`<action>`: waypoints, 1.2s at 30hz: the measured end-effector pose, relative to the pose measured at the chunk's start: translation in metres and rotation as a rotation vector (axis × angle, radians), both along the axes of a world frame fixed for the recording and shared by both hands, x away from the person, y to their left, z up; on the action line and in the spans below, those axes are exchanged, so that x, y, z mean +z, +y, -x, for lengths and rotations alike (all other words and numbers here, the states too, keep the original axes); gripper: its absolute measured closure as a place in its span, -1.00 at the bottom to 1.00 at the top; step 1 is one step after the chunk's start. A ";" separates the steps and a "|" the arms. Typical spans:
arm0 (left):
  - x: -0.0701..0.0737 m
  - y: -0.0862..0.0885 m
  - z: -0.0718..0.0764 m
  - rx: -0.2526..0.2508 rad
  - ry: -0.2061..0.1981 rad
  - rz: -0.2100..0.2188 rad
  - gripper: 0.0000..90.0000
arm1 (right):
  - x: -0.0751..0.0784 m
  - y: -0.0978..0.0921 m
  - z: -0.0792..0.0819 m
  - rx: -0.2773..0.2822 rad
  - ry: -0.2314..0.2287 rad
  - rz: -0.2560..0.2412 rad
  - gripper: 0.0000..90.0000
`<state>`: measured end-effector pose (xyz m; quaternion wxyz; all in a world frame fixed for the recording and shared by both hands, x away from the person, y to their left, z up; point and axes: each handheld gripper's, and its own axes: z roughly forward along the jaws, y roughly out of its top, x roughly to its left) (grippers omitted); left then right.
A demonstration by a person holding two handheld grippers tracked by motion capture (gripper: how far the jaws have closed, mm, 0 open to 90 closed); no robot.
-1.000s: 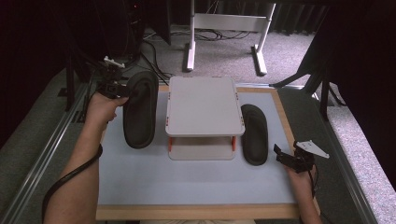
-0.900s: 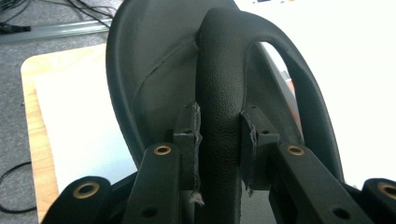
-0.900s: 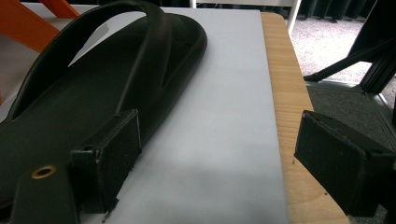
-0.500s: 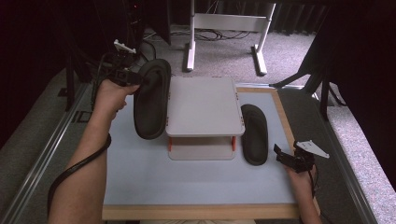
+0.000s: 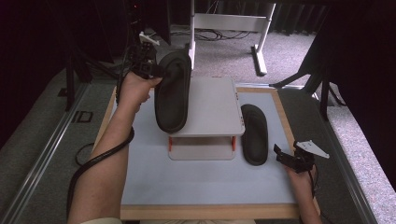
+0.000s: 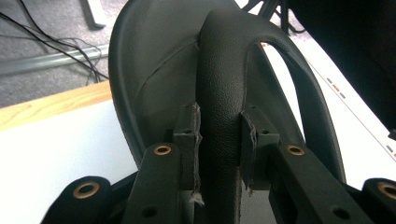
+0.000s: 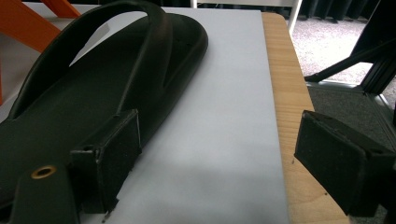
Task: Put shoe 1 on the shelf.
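The left gripper (image 5: 150, 70) holds 1 black sandal (image 5: 172, 93) off the table, its toe end over the left part of the white 2-level rack (image 5: 212, 105), which stands on the pale mat (image 5: 196, 179) of the wood-framed table (image 5: 201, 211). In the left gripper view the jaws are pressed on the sandal's strap (image 6: 219, 107), one pad each side, with the sole (image 6: 149, 84) rising behind it; the high view shows only that the sandal hangs tilted from the gripper.

The rack's top shelf is bare apart from the sandal over it; its lower shelf looks bare.

The second black sandal (image 5: 254, 133) lies flat on the mat just right of the rack. The right gripper (image 5: 292, 158) sits near its heel end, jaws spread wide and holding nothing. The right gripper view shows its left pad (image 7: 109, 156) close beside that sandal (image 7: 93, 88), and the rack's orange legs (image 7: 35, 14).
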<state>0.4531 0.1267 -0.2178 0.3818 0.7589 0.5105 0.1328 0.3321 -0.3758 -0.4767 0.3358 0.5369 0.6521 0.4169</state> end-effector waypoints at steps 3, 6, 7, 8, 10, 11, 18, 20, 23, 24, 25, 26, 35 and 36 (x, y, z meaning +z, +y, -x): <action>-0.002 -0.010 -0.003 -0.010 0.013 0.002 0.58 | 0.000 0.000 0.000 0.002 -0.001 -0.003 -0.70; -0.006 -0.018 -0.005 -0.007 0.014 0.011 0.58 | 0.000 0.000 0.001 0.014 -0.008 0.001 -0.73; -0.008 -0.020 -0.006 -0.002 0.013 0.024 0.58 | 0.000 0.001 0.001 0.024 -0.013 0.004 -0.73; -0.010 -0.022 -0.007 0.004 0.019 0.030 0.58 | 0.000 0.001 0.001 0.021 -0.013 0.011 -0.73; -0.016 -0.027 -0.009 0.009 0.029 0.031 0.58 | 0.000 0.001 0.001 0.026 -0.015 0.014 -0.74; -0.018 -0.031 -0.010 0.009 0.030 0.025 0.58 | 0.000 0.001 0.002 0.026 -0.019 0.012 -0.74; -0.030 -0.046 -0.014 0.024 0.064 -0.003 0.58 | 0.000 0.001 0.001 0.015 -0.017 0.005 -0.74; -0.030 -0.046 -0.014 0.024 0.064 -0.003 0.58 | 0.000 0.001 0.002 0.016 -0.015 0.005 -0.74; -0.037 -0.049 -0.018 0.039 0.077 -0.012 0.58 | 0.000 0.001 0.002 0.017 -0.019 0.004 -0.74; -0.038 -0.048 -0.019 0.041 0.083 -0.005 0.58 | 0.000 0.001 0.001 0.016 -0.017 0.003 -0.74; -0.040 -0.048 -0.020 0.042 0.087 -0.006 0.58 | 0.000 0.001 0.001 0.017 -0.016 0.003 -0.74; -0.042 -0.049 -0.020 0.048 0.086 -0.017 0.57 | 0.000 0.001 0.001 0.018 -0.015 0.005 -0.74; -0.047 -0.054 -0.021 0.046 0.076 -0.032 0.55 | 0.000 0.001 0.001 0.022 -0.015 0.008 -0.74; -0.048 -0.053 -0.021 0.047 0.081 -0.019 0.55 | 0.000 0.001 0.001 0.023 -0.016 0.009 -0.74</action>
